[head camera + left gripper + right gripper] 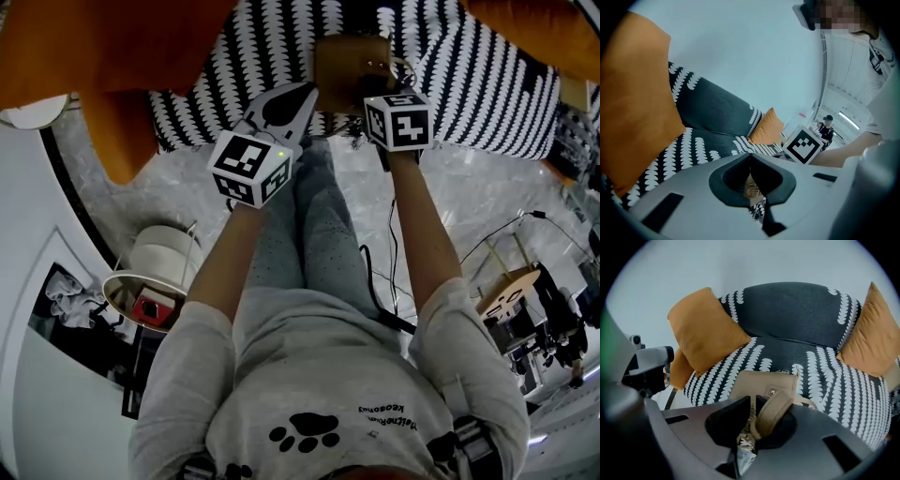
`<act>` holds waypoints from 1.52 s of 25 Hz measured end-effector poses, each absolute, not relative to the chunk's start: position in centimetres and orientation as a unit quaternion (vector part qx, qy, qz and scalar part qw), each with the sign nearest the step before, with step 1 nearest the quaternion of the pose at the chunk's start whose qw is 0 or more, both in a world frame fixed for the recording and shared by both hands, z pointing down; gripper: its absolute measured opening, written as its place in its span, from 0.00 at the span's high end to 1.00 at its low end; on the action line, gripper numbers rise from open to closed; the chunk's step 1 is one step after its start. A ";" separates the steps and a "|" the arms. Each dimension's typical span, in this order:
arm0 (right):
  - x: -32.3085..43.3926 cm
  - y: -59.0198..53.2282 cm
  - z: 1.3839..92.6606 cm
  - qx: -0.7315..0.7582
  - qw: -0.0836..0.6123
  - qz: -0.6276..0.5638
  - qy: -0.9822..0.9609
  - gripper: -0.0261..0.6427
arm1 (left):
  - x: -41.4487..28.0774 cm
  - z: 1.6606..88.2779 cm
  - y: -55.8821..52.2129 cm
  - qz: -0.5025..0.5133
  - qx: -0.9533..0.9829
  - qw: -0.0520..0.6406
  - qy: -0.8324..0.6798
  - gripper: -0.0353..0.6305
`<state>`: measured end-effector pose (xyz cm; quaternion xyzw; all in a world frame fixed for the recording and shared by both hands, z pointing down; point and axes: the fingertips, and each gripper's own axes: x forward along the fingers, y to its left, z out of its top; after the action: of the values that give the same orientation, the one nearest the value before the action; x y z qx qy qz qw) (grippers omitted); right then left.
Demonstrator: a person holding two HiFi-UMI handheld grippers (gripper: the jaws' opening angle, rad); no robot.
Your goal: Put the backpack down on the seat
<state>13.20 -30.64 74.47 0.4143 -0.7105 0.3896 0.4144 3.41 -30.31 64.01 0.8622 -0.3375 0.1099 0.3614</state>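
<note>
From my head, looking down, I see my left gripper and my right gripper held out in front of my legs. The tan backpack is at the front of the black and white seat, between the two grippers. An orange cushion lies at the left. In the left gripper view, my left jaws are closed together. A tiny tan bit shows in the slit under them, and I cannot tell what it is. The seat and an orange cushion are ahead, and my right gripper's marker cube is off to the right. In the right gripper view, my right jaws are closed tight on the backpack's tan strap. The bag lies just past them on the front of the seat, between two orange cushions.
</note>
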 end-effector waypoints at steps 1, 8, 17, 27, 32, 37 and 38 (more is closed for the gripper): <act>13.4 -30.6 74.4 0.420 0.412 0.389 -0.708 0.91 | 3.8 64.2 -30.3 0.113 0.863 0.361 -0.334 0.92; 15.0 -30.5 74.3 0.464 0.401 0.388 -0.688 0.78 | 6.8 65.4 -30.4 0.136 0.871 0.363 -0.301 0.92; 18.6 -30.3 74.7 0.520 0.404 0.389 -0.644 0.57 | 9.8 66.3 -31.0 0.150 0.877 0.365 -0.274 0.92; 18.8 -31.5 70.3 0.555 0.403 0.309 -0.658 0.57 | 10.3 64.4 -31.0 0.149 0.884 0.354 -0.265 0.92; 18.3 -32.1 66.2 0.573 0.375 0.253 -0.684 0.57 | 10.3 62.9 -30.6 0.149 0.887 0.347 -0.266 0.92; 17.4 -32.7 60.4 0.585 0.353 0.211 -0.699 0.70 | 10.1 59.4 -30.8 0.143 0.892 0.333 -0.270 0.92; 17.2 -32.6 59.0 0.587 0.349 0.205 -0.702 0.75 | 10.0 58.4 -30.7 0.142 0.893 0.331 -0.270 0.92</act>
<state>17.17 -32.63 59.02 0.5866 -0.7016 0.2052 0.3485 10.01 -30.74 58.35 0.8931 -0.2701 0.1419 0.3306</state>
